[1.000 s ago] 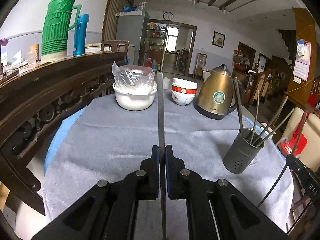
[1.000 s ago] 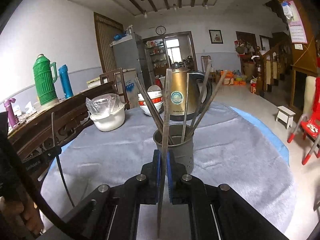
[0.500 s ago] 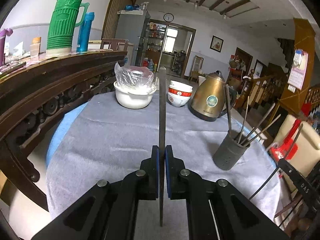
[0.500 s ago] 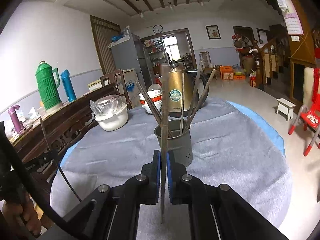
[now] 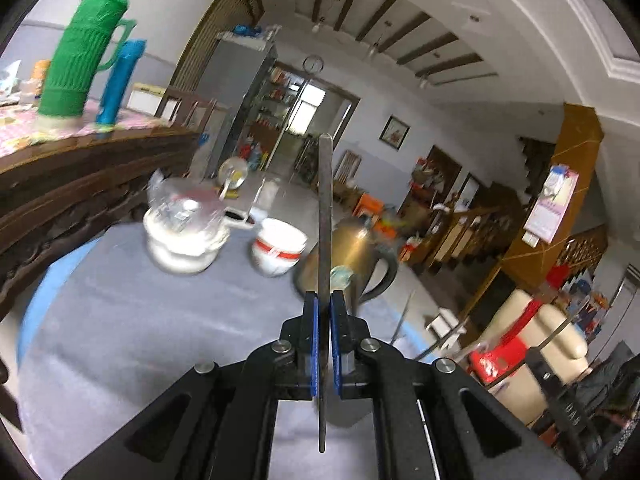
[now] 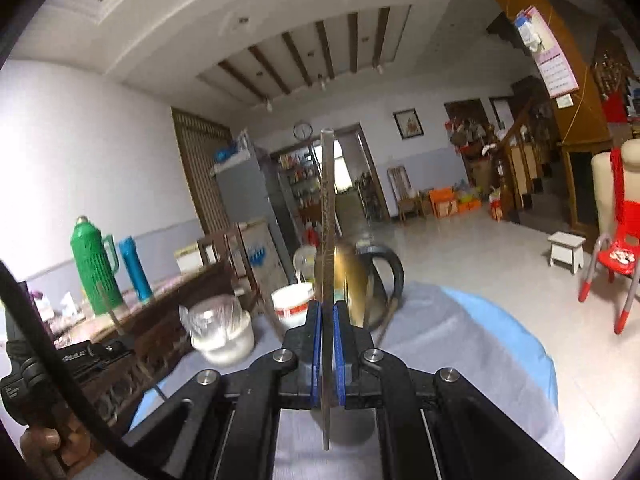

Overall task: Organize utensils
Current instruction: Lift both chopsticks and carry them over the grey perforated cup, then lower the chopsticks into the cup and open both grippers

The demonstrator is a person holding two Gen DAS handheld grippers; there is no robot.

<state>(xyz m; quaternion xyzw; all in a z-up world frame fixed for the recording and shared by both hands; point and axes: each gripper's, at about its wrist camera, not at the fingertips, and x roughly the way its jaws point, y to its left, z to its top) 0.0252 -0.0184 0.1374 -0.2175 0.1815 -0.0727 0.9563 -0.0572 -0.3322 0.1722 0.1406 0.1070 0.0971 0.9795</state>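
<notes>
Left tool (image 5: pixel 323 312): I clench a metal chopstick (image 5: pixel 325 208), upright at frame centre.
Right tool (image 6: pixel 327 320): clenched on another chopstick (image 6: pixel 328 216), centre.
Handling: I judge both light, stiff, slippery; best gripped mid-shaft.

Motion blur smears the kettle (image 5: pixel 352 256) and white bowl (image 5: pixel 182 240); the utensil holder is hidden

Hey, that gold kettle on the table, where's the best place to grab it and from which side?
Take the kettle by its black loop handle, which arches clear of the rounded body on the side away from the bowls. In my judgement, come in from that open side, pinching across the handle. Both hand-held grippers are currently shut on chopsticks, so one would need emptying first.
</notes>
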